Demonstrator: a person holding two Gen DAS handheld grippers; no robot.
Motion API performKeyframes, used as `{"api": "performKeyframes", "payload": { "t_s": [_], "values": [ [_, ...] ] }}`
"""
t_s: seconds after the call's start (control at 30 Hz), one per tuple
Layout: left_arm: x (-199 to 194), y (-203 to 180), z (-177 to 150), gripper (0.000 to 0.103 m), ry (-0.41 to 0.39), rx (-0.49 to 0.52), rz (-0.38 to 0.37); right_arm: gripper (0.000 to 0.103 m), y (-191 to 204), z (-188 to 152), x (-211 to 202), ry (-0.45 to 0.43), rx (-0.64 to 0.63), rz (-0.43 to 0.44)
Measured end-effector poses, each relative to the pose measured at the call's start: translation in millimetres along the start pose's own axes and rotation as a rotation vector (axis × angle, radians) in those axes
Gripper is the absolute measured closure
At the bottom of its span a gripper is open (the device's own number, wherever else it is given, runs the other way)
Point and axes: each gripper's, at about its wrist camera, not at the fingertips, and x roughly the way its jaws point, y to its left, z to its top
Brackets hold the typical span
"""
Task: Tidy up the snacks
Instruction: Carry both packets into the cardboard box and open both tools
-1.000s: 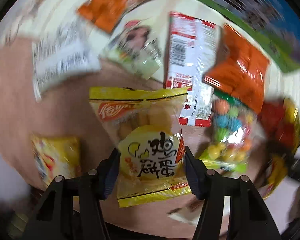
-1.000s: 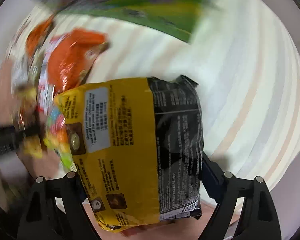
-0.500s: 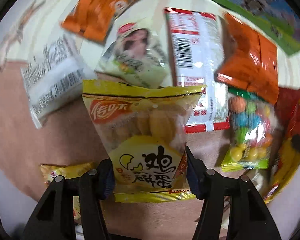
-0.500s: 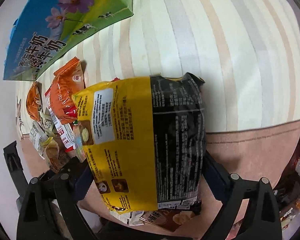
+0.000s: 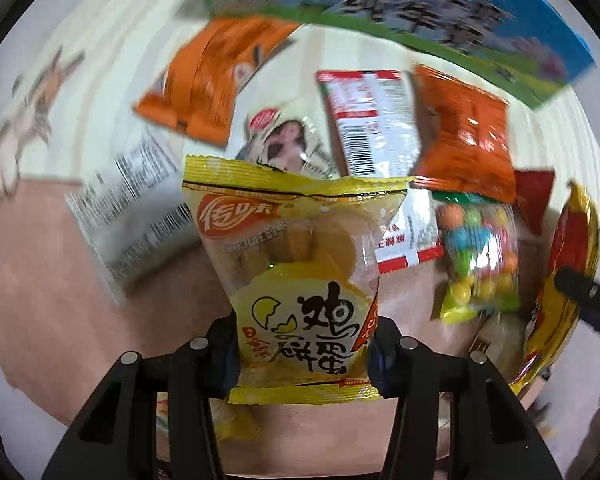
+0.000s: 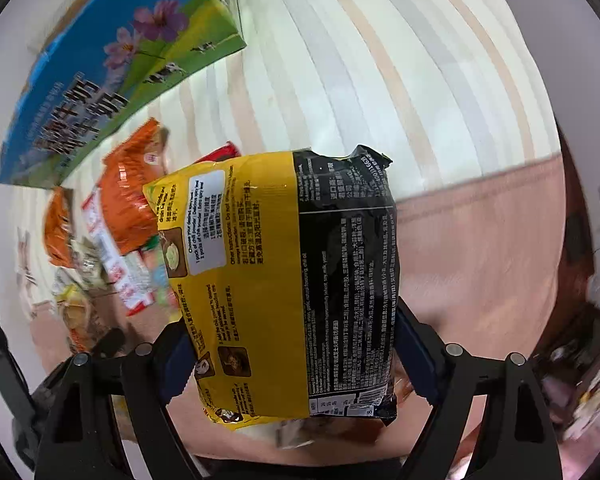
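Mid-task. Left gripper point(image 5: 304, 344) pinching yellow egg-cake packet point(image 5: 300, 268), held up over near edge of snack row. Right gripper point(image 6: 292, 344) pinching yellow-black noodle pack point(image 6: 284, 280), right of row. Already lined up beyond: orange bags point(image 5: 466, 136), red-white packet point(image 5: 376, 128), candy bag point(image 5: 478, 256), by milk box point(image 6: 112, 88). Both held packs unplaced; more snacks apparently loose near edge.

Striped cloth point(image 6: 380, 80); pink blanket point(image 6: 480, 248); milk carton box point(image 6: 112, 80).

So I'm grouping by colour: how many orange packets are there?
2: one orange packet far left, below the box; another far right, above the candy bag. Others may be hidden.
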Motion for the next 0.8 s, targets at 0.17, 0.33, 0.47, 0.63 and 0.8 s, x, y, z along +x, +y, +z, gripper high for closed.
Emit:
{"api": "performKeyframes", "payload": {
  "t_s": [0.17, 0.33, 0.47, 0.63, 0.8],
  "values": [
    [-22, -21, 8, 0.057, -0.045, 0.087, 0.023, 0.015, 11, -15, -20, -0.010, 0.043, 0.110],
    [-84, -23, 31, 0.057, -0.087, 0.072, -0.047, 0.015, 35, -2, -56, -0.030, -0.006, 0.216],
    [-129, -46, 66, 0.057, -0.170, 0.093, -0.099, 0.015, 62, 28, -100, -0.084, -0.062, 0.279],
    [-192, -39, 129, 0.057, -0.251, 0.096, -0.148, 0.015, 85, 75, -149, -0.152, -0.127, 0.305],
    [-183, -40, 219, 0.057, -0.266, 0.118, -0.148, 0.015, 110, 137, -159, -0.202, -0.151, 0.259]
  ]
}}
